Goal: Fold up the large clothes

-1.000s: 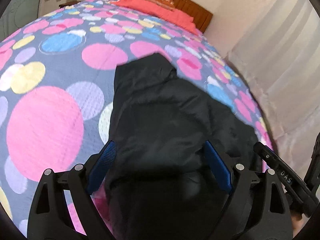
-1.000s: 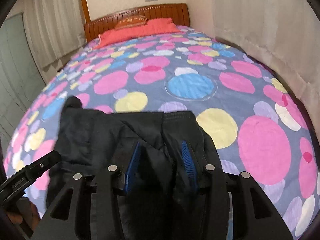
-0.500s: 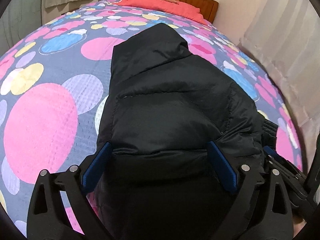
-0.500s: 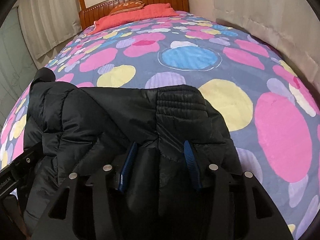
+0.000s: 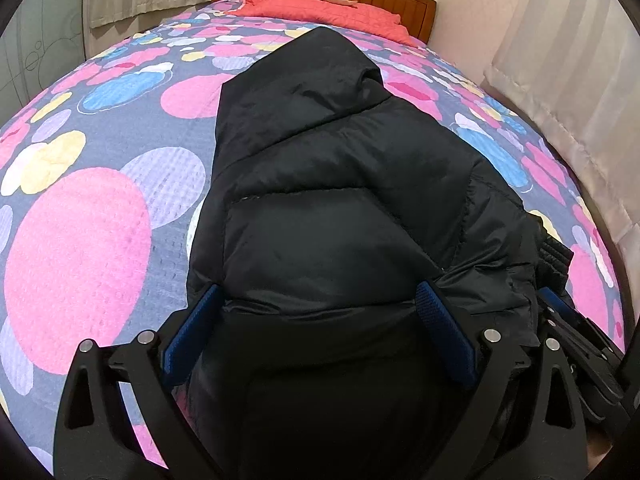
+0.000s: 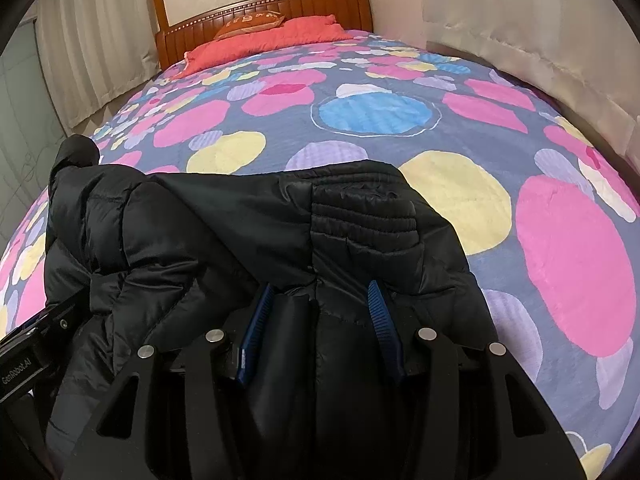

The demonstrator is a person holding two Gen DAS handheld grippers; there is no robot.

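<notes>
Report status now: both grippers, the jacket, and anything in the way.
Left gripper wide open around jacket. Right gripper shut on jacket, near ribbed cuff. Jacket bunched on bedspread. Nothing in the way.

The black jacket (image 5: 340, 208) between the blue pads of the left gripper (image 5: 320, 328) is quilted synthetic cloth with a faint satin sheen, puffy and creased. Just ahead of the right gripper (image 6: 320, 320) its ribbed cuff (image 6: 360, 208) looks matt and elastic. Both grippers are matt black plastic with bright metal rivets; the pads (image 6: 382, 320) are ridged and rubbery. Under and beyond the claws, the bedspread (image 6: 400, 120) is soft waffle-textured cloth, matt. Far ahead, the headboard (image 6: 280, 4) is glossy varnished wood, the pillow (image 5: 328, 4) plain cloth.
</notes>
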